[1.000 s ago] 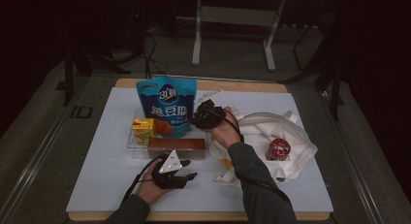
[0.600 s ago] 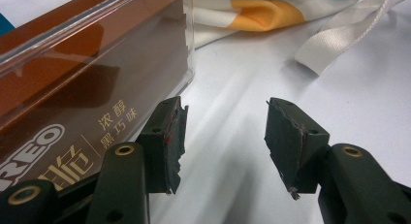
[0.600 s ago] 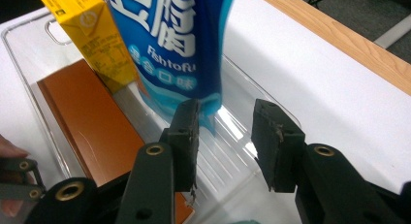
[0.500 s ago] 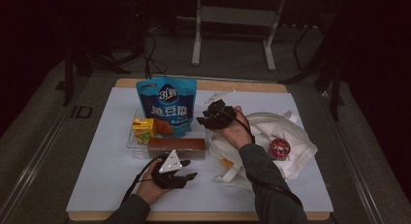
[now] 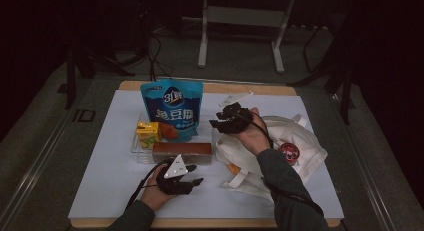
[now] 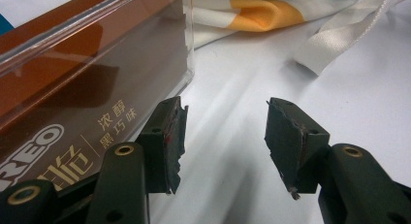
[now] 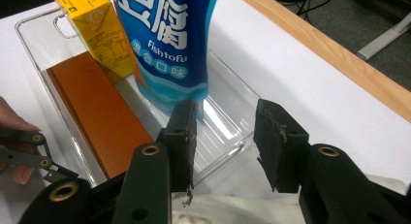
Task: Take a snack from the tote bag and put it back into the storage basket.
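the right gripper (image 5: 220, 122) hung above the near right corner of the clear plastic tray (image 7: 228, 136), its jaws parted with nothing between them. in the right gripper view the blue fish tofu pouch (image 7: 167, 44) stood upright in the tray just beyond the jaw tips, with the yellow juice carton (image 7: 99, 37) leaning beside it and the long brown biscuit box (image 7: 99, 115) lying along the tray's near side. under the right hand lay the white cloth bag (image 5: 295, 141), spread flat on the white table (image 5: 100, 191) to the right of the tray, its straps trailing toward the front edge.

the left gripper (image 5: 192, 177) rested low on the table in front of the tray, released as well (jaws well apart, empty). in the left gripper view the brown biscuit box behind the tray's clear wall sat just beside the left jaw, and a strap of the cloth bag lay farther off on the white surface.
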### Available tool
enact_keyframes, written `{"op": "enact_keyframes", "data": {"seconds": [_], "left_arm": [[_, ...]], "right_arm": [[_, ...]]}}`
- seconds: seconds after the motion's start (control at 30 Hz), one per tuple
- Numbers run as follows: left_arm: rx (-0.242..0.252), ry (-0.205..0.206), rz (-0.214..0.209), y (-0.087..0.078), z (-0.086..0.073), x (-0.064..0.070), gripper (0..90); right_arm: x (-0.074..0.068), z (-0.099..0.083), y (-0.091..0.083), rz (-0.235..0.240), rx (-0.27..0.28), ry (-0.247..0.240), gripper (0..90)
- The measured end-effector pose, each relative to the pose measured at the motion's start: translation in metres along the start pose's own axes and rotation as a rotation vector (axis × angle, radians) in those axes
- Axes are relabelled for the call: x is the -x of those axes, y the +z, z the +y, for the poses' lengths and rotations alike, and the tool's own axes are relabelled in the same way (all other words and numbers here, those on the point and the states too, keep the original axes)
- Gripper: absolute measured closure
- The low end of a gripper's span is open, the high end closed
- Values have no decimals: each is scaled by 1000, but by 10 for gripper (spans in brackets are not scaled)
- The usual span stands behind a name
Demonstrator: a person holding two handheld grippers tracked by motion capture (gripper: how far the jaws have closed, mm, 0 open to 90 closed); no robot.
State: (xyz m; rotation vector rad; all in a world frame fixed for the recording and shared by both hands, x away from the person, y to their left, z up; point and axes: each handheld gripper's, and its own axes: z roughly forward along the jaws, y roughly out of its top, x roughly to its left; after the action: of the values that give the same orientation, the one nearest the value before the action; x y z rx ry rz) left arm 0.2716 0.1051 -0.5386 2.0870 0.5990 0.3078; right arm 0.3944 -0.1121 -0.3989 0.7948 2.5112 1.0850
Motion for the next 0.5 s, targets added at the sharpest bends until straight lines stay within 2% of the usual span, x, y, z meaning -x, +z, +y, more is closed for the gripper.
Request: {"op": "enact_keyframes", "data": {"seconds": [0.23,0.5], "left_arm": [[0,2,4,0,0,0,480],[-1,5,6,0,0,1,480]], "right_arm": [[4,-7,-18,-13,9,-11,593],[15,-21,-47,-42,27,3,591]]}}
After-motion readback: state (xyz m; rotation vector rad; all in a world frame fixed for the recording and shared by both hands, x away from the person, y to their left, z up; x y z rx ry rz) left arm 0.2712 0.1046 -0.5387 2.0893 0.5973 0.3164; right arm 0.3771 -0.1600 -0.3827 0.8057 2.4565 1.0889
